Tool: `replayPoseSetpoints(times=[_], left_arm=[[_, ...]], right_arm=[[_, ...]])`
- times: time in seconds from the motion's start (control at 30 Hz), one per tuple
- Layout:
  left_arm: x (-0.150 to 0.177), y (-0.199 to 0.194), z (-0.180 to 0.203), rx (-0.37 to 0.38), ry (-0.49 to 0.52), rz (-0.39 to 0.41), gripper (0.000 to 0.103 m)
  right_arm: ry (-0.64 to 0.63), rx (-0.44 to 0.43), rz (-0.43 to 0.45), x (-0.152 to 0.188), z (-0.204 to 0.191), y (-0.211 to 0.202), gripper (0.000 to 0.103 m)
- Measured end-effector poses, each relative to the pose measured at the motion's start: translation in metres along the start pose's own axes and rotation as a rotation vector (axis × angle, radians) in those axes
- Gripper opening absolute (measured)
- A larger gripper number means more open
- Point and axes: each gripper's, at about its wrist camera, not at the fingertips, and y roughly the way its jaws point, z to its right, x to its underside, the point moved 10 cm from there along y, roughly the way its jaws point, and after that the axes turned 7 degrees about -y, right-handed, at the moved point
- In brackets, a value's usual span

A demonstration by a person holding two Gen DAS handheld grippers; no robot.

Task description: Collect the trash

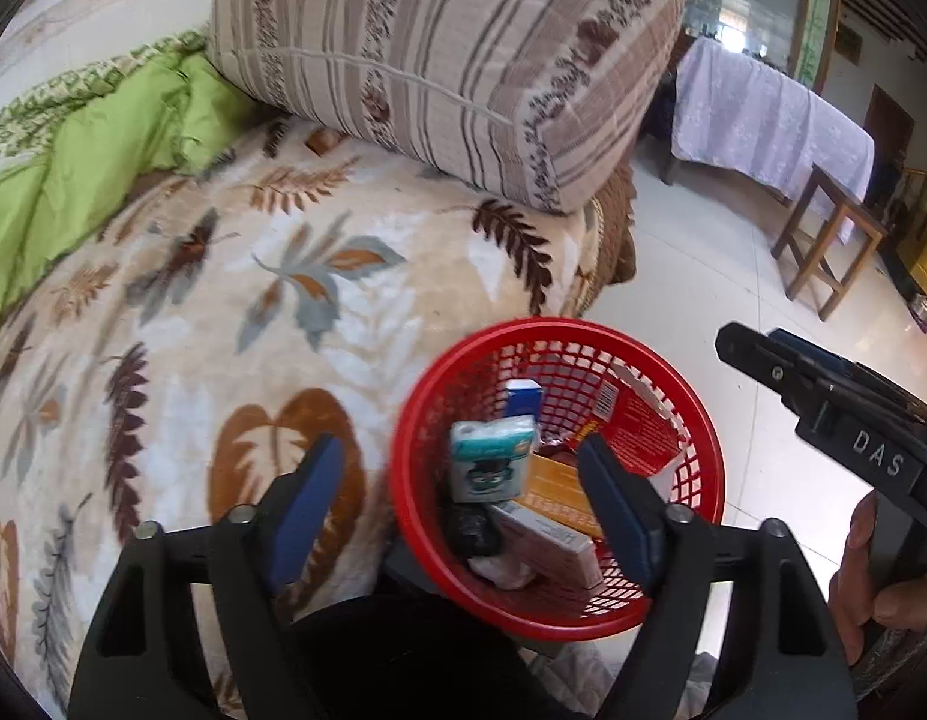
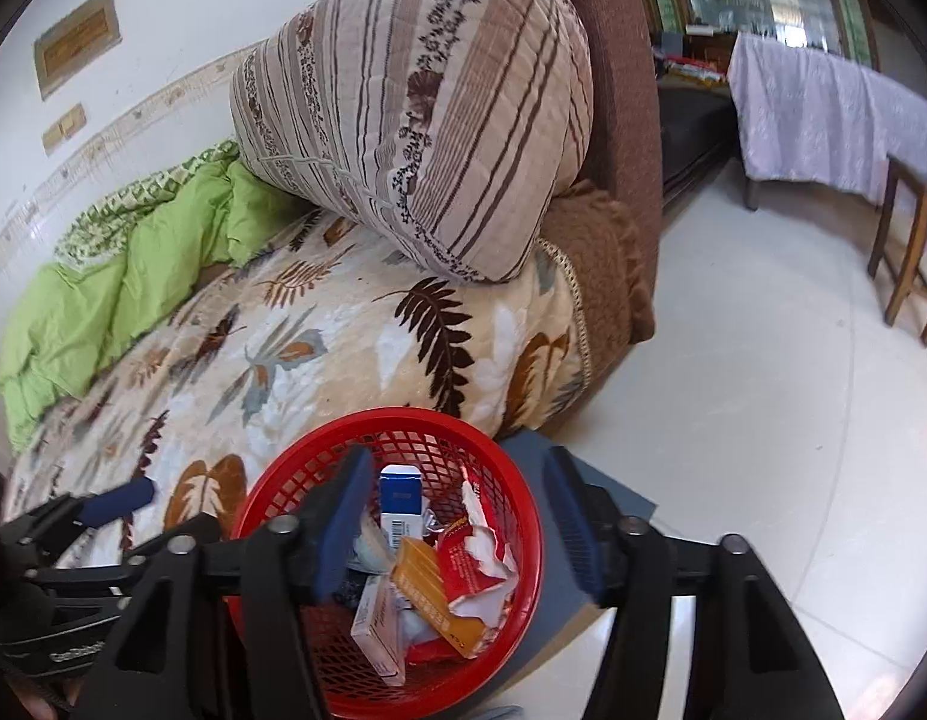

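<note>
Both hand-held grippers, left (image 1: 463, 480) and right (image 2: 457, 516), hover spread wide, empty, above trash-filled red basket (image 1: 700, 468).

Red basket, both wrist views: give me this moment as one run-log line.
red basket: holds boxes, wrappers | left tongs: open, empty | right tongs: open, empty, above basket | leaf-print blanket: no trash visible

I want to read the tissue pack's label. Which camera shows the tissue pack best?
The left wrist view: the tissue pack faces the camera atop the trash in the red basket. In the right wrist view a gripper finger hides it.
</note>
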Motion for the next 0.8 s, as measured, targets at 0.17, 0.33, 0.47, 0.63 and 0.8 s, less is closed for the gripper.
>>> replayPoseSetpoints(times=[0.17,0.33,0.47,0.63,0.8], left_arm=[[-0.006,-0.042,-0.033,-0.061,-0.017,0.105,0.094],[0.001,-0.083,-0.081,-0.173,-0.051,0.194,0.101],[0.015,-0.103,-0.112,-0.264,-0.068,0.224,0.103],[0.029,-0.126,-0.142,-0.342,-0.073,0.262,0.103],[0.038,-0.143,-0.16,-0.403,-0.051,0.306,0.103]], right_arm=[[-0.107,0.148,0.038,-0.001,-0.027,-0.022,0.09],[-0.104,0.288,0.088,0.008,-0.053,-0.04,0.099],[-0.136,0.357,0.089,0.015,-0.075,-0.048,0.102],[-0.151,0.353,0.039,0.027,-0.093,-0.041,0.102],[-0.139,0.356,0.028,0.033,-0.1,-0.041,0.102]])
